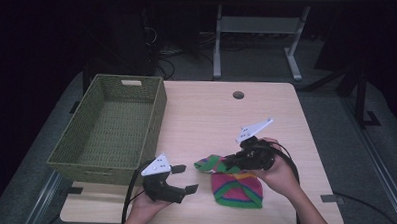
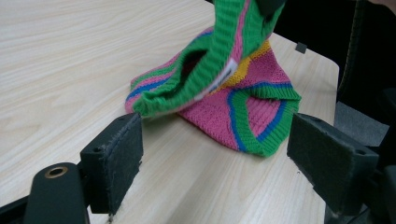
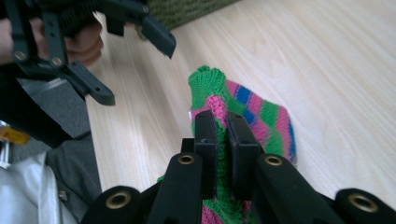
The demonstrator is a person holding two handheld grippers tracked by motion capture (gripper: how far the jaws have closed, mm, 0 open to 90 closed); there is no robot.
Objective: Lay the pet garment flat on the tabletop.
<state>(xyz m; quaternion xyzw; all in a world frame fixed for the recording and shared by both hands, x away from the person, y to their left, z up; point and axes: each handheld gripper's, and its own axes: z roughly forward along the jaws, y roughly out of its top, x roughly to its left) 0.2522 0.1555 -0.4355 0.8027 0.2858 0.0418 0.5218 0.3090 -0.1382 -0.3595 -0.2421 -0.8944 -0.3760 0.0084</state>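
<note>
Pinching striped knit cloth between right gripper fingers, cloth's lower part on table

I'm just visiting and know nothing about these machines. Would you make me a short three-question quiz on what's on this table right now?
1. True or false: the right gripper has its fingers shut on the striped knitted garment.
2. Multiple choice: where does the green woven basket stand? A) at the table's left side B) at its right side C) on the floor
3. Fill in: the left gripper has its fingers ____, with nothing held between them.

Key: 1 true. 2 A. 3 open.
</note>
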